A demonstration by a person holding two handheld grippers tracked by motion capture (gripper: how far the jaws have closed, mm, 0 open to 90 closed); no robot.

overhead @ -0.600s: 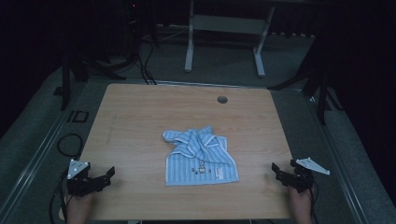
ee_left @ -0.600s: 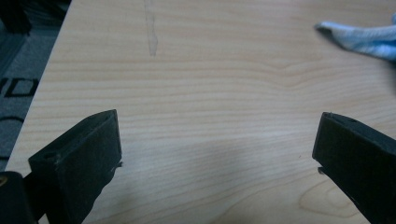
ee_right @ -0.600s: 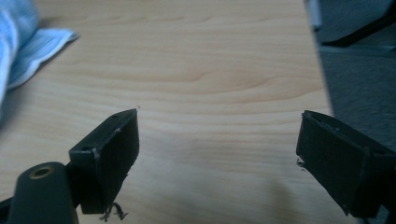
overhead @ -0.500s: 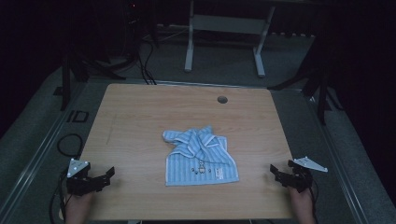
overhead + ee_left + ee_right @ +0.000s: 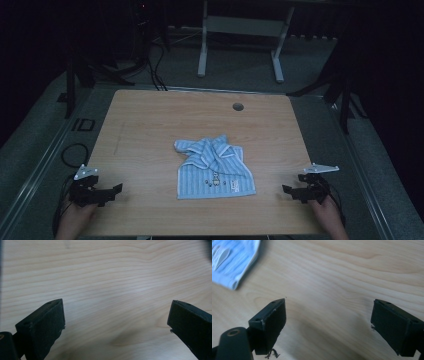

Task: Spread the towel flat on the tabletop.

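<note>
A small blue-and-white striped towel (image 5: 214, 167) lies rumpled in the middle of the wooden table (image 5: 150, 125), its upper part folded over. My left gripper (image 5: 116, 189) rests near the table's front left corner, open, with bare wood between its jaws. In the left gripper view, the left gripper (image 5: 116, 322) has its jaws wide apart. My right gripper (image 5: 287, 190) sits near the front right corner, open and pointing toward the towel. In the right gripper view, the right gripper (image 5: 328, 320) holds nothing, and a corner of the towel (image 5: 233, 260) shows at the top left.
A round cable hole (image 5: 238, 106) sits near the table's far edge. Beyond the table stands a grey metal frame (image 5: 240, 35) on the dark floor, with cables (image 5: 150, 65) to its left. A cable loop (image 5: 75, 152) lies left of the table.
The right gripper has shifted slightly left toward the towel. The left gripper and the towel have kept still.
</note>
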